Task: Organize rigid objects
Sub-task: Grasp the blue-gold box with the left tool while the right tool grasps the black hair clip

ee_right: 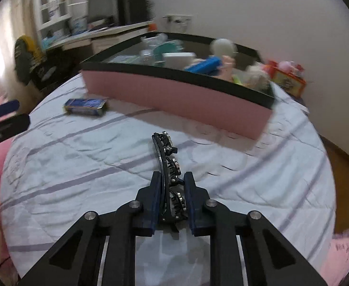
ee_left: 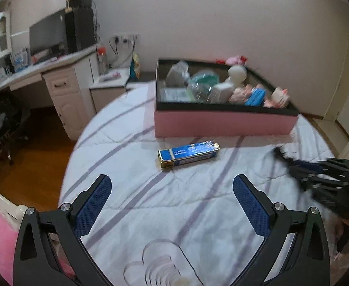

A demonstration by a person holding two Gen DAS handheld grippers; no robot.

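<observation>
Right gripper clamped on a black hair clip while the left waited, spread, before the pink box.

Nearest, the right gripper had its fingers pressed onto a black hair clip set with small studs, held on edge with its curved spine pointing toward the pink storage box, probably so it could be carried straight over the rim. The left gripper hovered with its blue pads spread wide and nothing between them, aimed at the blue-and-gold flat packet lying on the striped bedsheet just short of the box's front wall, likely the next pickup. The box already held bagged items, a pale round object and soft toys. Beyond the box's far right corner sat a red-and-yellow carton.
</observation>
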